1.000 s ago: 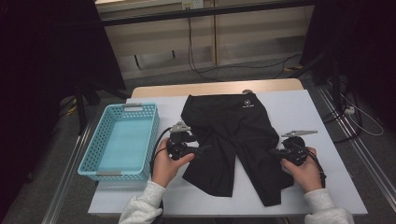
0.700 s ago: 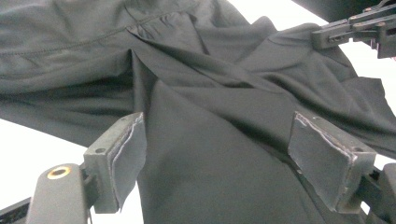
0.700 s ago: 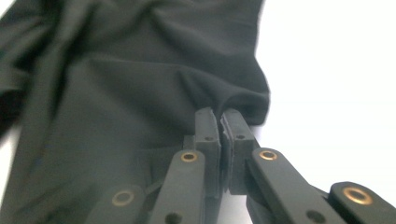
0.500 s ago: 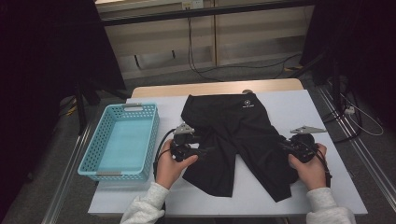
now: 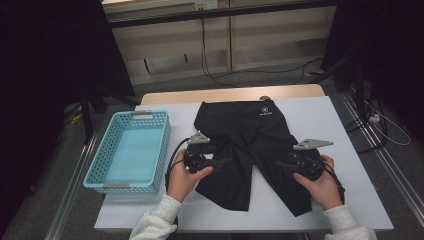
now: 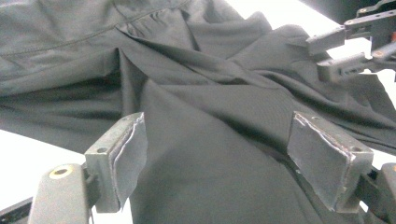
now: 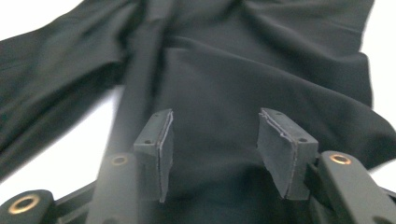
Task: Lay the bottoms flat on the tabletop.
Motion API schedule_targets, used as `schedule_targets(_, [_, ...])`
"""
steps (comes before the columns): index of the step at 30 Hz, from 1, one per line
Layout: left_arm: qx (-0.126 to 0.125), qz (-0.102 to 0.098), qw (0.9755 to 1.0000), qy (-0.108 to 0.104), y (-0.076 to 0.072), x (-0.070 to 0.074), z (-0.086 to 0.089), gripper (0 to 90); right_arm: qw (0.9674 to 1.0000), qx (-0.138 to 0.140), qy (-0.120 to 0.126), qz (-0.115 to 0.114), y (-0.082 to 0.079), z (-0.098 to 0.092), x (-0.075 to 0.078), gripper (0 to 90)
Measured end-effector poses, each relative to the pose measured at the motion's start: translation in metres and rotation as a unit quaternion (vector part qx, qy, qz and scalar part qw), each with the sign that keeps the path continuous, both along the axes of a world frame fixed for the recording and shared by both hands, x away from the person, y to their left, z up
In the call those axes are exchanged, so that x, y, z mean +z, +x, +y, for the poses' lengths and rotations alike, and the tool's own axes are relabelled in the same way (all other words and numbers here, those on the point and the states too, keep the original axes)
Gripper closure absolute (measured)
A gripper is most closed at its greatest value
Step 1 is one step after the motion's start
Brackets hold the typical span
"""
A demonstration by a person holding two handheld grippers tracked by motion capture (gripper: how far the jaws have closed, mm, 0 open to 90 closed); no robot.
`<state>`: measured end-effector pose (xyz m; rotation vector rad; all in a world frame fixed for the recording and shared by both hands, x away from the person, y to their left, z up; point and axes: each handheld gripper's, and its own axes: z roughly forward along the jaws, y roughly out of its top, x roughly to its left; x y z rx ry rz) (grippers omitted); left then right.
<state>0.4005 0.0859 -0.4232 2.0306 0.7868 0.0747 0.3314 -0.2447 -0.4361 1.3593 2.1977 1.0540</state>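
A pair of black shorts (image 5: 250, 135) lies spread flat on the white table (image 5: 345, 150), waistband at the far side and legs toward me. My left gripper (image 5: 220, 161) rests at the left leg's outer edge. Its jaws stand wide open over the fabric (image 6: 201, 116), pads clear of it. My right gripper (image 5: 281, 164) sits over the right leg. Its jaws have just been opening and now stand apart above the cloth (image 7: 224, 70), pinching nothing. The right gripper's jaws (image 6: 345, 49) also appear far off in the left gripper view.
An empty turquoise basket (image 5: 161, 150) stands on the table's left side, close to my left hand. Bare white table lies to the right of the shorts and along the near edge. Cables run across the floor beyond the table.
The right gripper's jaws have gone from shut to open, and the hand has drifted right and then back left over the right leg. The left hand has stayed put.
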Motion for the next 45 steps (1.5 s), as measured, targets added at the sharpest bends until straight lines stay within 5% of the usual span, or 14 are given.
schedule_targets(7, [-0.005,0.002,1.0000,-0.001,-0.001,0.000,0.000,19.6,0.9964,0.085,-0.001,0.006,-0.007,0.030,0.001,53.0])
schedule_targets(10, [-0.006,0.002,1.0000,0.000,-0.001,0.000,0.000,19.6,0.9932,0.110,-0.030,0.021,-0.009,0.044,-0.006,58.6])
schedule_targets(12, [-0.007,0.002,1.0000,0.002,-0.001,0.000,0.000,19.6,0.9911,0.117,-0.051,0.035,-0.008,0.051,-0.013,61.0])
schedule_targets(17, [-0.010,0.005,0.9999,-0.001,-0.001,-0.001,-0.002,19.6,0.9918,0.106,-0.066,0.026,-0.003,0.054,-0.014,80.1])
schedule_targets(19, [-0.012,0.008,0.9999,-0.002,-0.002,-0.002,-0.003,19.6,0.9924,0.104,-0.059,0.027,0.003,0.051,-0.015,87.9])
schedule_targets(23, [-0.014,0.015,0.9997,-0.016,-0.002,0.000,-0.003,19.6,0.9942,0.095,-0.031,0.039,0.016,0.047,-0.011,88.8])
schedule_targets(27, [-0.013,0.015,0.9995,-0.024,-0.001,0.001,-0.001,19.6,0.9949,0.091,0.040,0.014,0.028,0.048,0.003,88.8])
schedule_targets(29, [-0.011,0.017,0.9995,-0.025,0.000,0.001,0.000,19.7,0.9955,0.080,0.050,-0.005,0.032,0.049,0.009,88.5])
schedule_targets(31, [-0.009,0.017,0.9996,-0.022,0.000,0.000,0.001,19.7,0.9961,0.059,0.064,-0.013,0.038,0.049,0.008,86.8])
schedule_targets(33, [-0.011,0.016,0.9996,-0.022,0.000,0.001,0.001,19.7,0.9953,0.055,0.080,0.006,0.042,0.049,0.001,77.9])
schedule_targets(40, [-0.014,0.014,0.9996,-0.020,-0.003,0.004,0.001,19.7,0.9975,0.046,0.050,0.018,0.029,0.032,0.005,39.2])
schedule_targets(43, [-0.016,0.013,0.9996,-0.018,-0.004,0.004,-0.001,20.0,0.9991,0.033,0.023,0.014,0.019,0.017,0.004,36.0])
schedule_targets(45, [-0.021,0.011,0.9995,-0.020,-0.005,0.005,-0.003,20.0,0.9993,0.018,0.031,0.009,0.016,0.006,0.004,31.2])
